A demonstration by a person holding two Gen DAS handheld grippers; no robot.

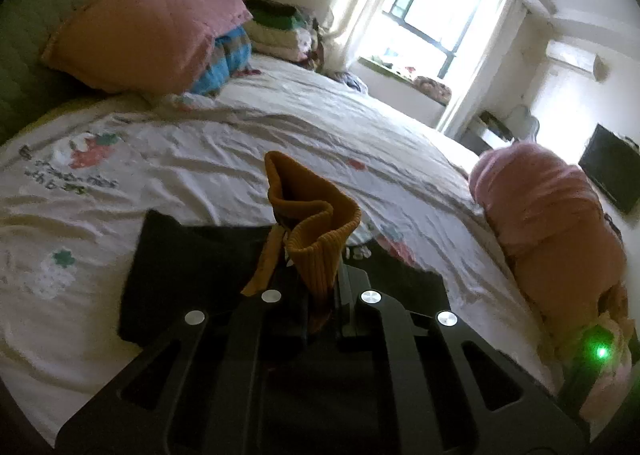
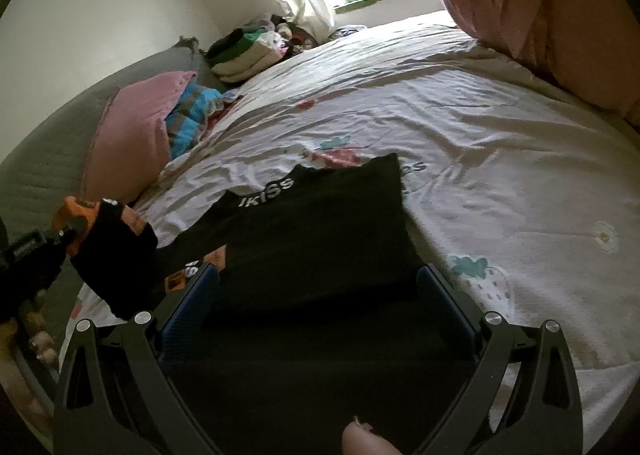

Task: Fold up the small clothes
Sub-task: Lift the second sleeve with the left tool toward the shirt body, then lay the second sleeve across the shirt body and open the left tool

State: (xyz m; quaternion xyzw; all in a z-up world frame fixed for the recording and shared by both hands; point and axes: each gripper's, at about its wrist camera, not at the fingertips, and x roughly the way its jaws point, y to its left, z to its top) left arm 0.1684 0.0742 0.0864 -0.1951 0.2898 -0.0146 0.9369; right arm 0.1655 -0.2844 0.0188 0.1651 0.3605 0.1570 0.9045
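A small black garment (image 2: 320,239) with white lettering and an orange ribbed cuff lies on the white printed bedsheet (image 2: 500,143). My left gripper (image 1: 316,275) is shut on the orange ribbed cuff (image 1: 320,223) and holds it up off the bed, above the flat part of the black garment (image 1: 192,263). In the right wrist view the left gripper (image 2: 92,227) shows at the left edge with the lifted black and orange cloth. My right gripper (image 2: 320,287) is open, its blue-padded fingers (image 2: 444,295) on either side of the garment's near part.
A pink and orange pillow (image 1: 144,27) and striped blue cloth (image 1: 224,59) lie at the headboard. A stack of folded clothes (image 1: 280,27) sits at the far corner. A rolled pink quilt (image 1: 548,223) lies along the bed's right edge. A window (image 1: 432,7) is behind.
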